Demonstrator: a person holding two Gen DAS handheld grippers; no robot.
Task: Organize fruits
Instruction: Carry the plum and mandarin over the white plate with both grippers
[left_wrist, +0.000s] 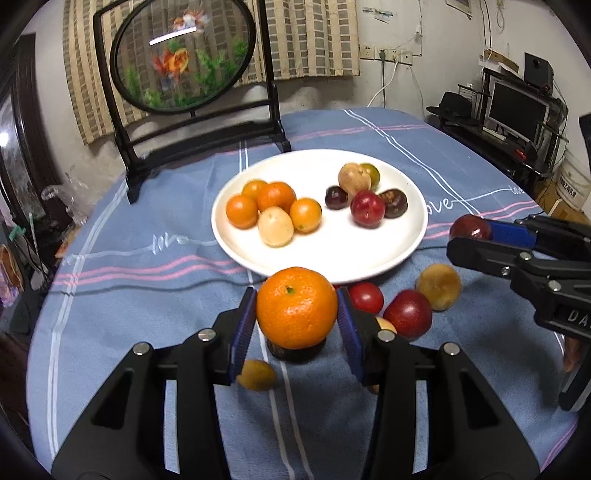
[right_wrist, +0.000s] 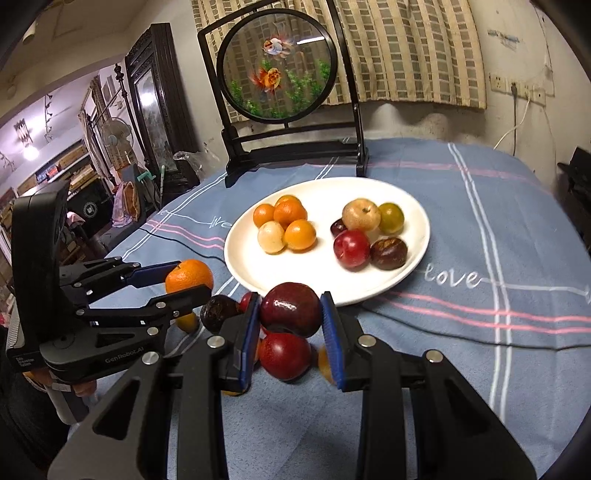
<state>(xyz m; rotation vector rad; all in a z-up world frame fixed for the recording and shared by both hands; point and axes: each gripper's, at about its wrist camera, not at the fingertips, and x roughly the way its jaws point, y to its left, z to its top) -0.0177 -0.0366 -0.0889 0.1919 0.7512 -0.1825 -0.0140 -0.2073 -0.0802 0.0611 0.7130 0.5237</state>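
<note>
A white plate (left_wrist: 332, 254) holds a cluster of oranges (left_wrist: 275, 197) with a pale fruit on its left and dark red, brown and green fruits (left_wrist: 367, 208) on its right. My left gripper (left_wrist: 297, 314) is shut on an orange (left_wrist: 296, 308), held above the cloth in front of the plate. It shows in the right wrist view (right_wrist: 189, 277) too. My right gripper (right_wrist: 290, 317) is shut on a dark red plum (right_wrist: 290, 308) just before the plate rim (right_wrist: 369, 295). Loose fruits lie beneath: a red plum (left_wrist: 408, 314), a small red fruit (left_wrist: 365, 297), a yellow-brown fruit (left_wrist: 439, 287).
A black-framed round goldfish screen (left_wrist: 184, 55) stands behind the plate at the table's back. A black cable (right_wrist: 177, 240) runs over the blue striped cloth (right_wrist: 480, 258). A dark fruit (right_wrist: 218, 312) and a yellow fruit (left_wrist: 256, 374) lie near the grippers.
</note>
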